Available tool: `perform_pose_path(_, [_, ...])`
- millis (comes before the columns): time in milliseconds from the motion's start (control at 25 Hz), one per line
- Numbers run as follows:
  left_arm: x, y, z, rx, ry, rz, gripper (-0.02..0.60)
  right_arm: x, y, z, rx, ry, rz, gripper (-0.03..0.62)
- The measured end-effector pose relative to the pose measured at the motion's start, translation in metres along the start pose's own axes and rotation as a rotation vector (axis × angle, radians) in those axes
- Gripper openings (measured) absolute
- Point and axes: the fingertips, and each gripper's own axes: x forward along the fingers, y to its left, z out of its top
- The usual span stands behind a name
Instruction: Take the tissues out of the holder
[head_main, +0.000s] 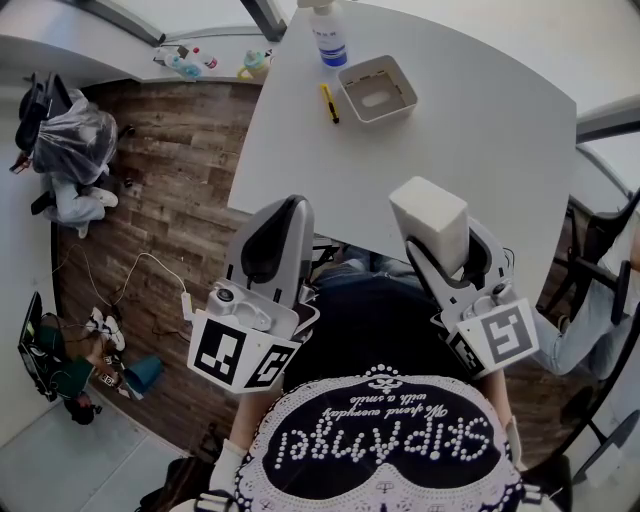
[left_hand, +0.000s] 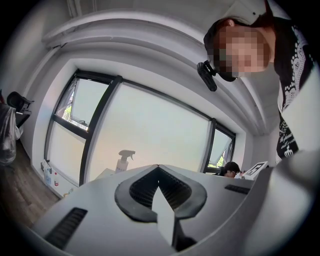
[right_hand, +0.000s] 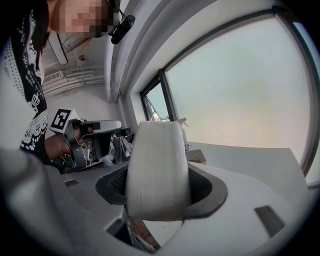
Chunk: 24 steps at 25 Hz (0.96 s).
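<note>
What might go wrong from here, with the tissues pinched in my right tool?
The tissue stack stands well beyond the right tool, gripped at one end only, so it may tilt or slide out. It is held up near the table edge, so loose sheets could drop to the floor.

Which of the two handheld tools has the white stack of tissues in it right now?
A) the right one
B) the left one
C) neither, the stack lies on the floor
A: the right gripper is clamped on the white stack of tissues, while the left gripper has its jaws together on nothing.
</note>
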Motion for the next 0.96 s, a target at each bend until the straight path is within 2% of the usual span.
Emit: perform_pose_path(960, [-0.0001, -0.0014, 0.0061, 0.013, -0.005, 0.015, 0.002, -0.0041, -0.0042, 0.0032, 0.010, -0.006, -0.008, 0.278])
